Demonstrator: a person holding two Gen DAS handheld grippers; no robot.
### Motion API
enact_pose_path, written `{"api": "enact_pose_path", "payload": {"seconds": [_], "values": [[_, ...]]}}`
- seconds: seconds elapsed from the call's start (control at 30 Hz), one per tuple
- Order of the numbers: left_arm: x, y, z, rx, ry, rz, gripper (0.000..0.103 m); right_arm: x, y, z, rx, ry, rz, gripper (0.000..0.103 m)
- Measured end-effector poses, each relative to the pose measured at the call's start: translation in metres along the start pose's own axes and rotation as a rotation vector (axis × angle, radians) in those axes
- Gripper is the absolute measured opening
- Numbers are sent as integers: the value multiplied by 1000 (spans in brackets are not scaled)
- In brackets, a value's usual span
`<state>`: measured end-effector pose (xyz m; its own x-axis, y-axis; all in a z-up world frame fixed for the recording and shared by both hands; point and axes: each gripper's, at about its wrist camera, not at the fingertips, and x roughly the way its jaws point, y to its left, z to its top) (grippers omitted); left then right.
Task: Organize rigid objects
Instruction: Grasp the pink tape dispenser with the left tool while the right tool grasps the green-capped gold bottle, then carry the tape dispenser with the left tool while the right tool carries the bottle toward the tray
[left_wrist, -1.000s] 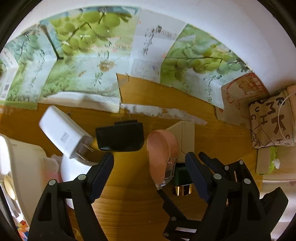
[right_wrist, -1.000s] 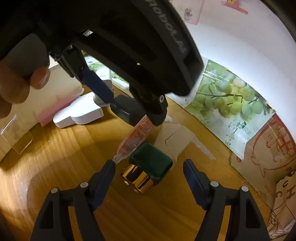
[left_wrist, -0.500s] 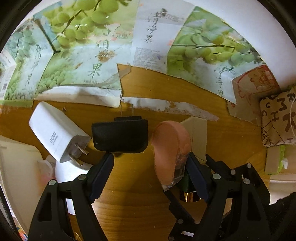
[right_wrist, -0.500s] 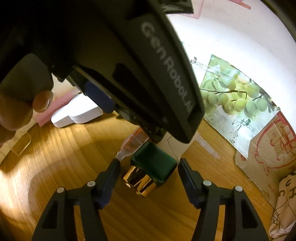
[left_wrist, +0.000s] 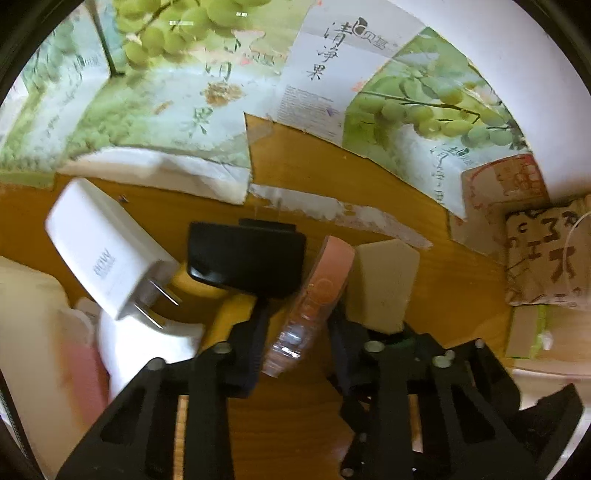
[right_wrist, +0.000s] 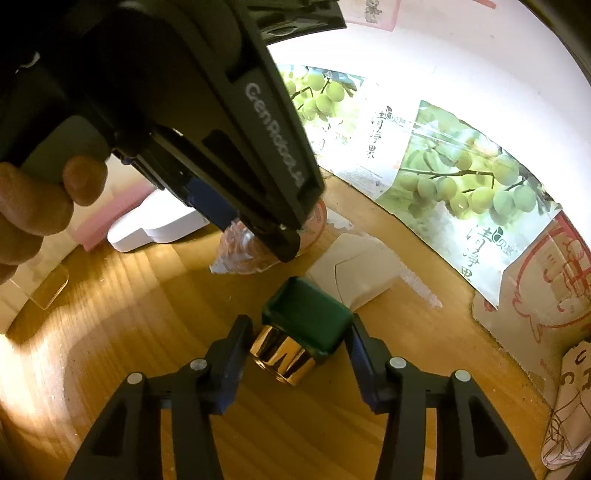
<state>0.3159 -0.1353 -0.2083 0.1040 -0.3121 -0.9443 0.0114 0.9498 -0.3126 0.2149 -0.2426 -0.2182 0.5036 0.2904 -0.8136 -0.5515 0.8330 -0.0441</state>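
Observation:
In the left wrist view my left gripper (left_wrist: 295, 332) is shut on a pink and clear plastic case (left_wrist: 314, 295) that stands on edge on the wooden table (left_wrist: 303, 424). The case also shows in the right wrist view (right_wrist: 251, 254), under the left gripper's body. In the right wrist view my right gripper (right_wrist: 299, 350) has closed in around a green and gold box (right_wrist: 299, 332); both fingers look against its sides. A black box (left_wrist: 247, 254) lies left of the case, a cream block (left_wrist: 380, 284) to its right.
A white charger (left_wrist: 107, 254) with bare prongs rests on a white flat piece (left_wrist: 147, 339) at the left. Grape-printed cardboard (left_wrist: 184, 110) lines the back wall. A printed paper packet (left_wrist: 546, 254) sits at the right. A clear plastic sheet (right_wrist: 48, 291) lies at the left.
My left gripper closed on the pink case, which turned from flat onto its edge. My right gripper moved forward and narrowed around the green and gold box.

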Motion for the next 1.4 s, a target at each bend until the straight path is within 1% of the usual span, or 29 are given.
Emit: {"api": "enact_pose_path", "payload": {"seconds": [0.07, 0.23, 0.43, 0.63, 0.93, 1.2, 1.4], "values": [[-1, 3, -1, 2, -1, -4, 29, 1, -1, 0, 4, 4, 6, 52], [0, -1, -3, 17, -5, -17, 22, 1, -2, 3, 12, 19, 20, 51], [-7, -8, -4, 34, -8, -27, 19, 8, -5, 6, 25, 35, 31, 51], [-21, -2, -12, 17, -4, -48, 18, 0, -7, -1, 50, 53, 44, 51], [-44, 14, -37, -26, -8, -62, 18, -15, 2, -21, 95, 69, 52, 51], [-75, 25, -60, -39, -48, -61, 18, -39, 15, -33, 109, 48, 55, 51], [-96, 29, -82, -29, -86, -75, 18, -64, 31, -36, 86, 37, 59, 51]]}}
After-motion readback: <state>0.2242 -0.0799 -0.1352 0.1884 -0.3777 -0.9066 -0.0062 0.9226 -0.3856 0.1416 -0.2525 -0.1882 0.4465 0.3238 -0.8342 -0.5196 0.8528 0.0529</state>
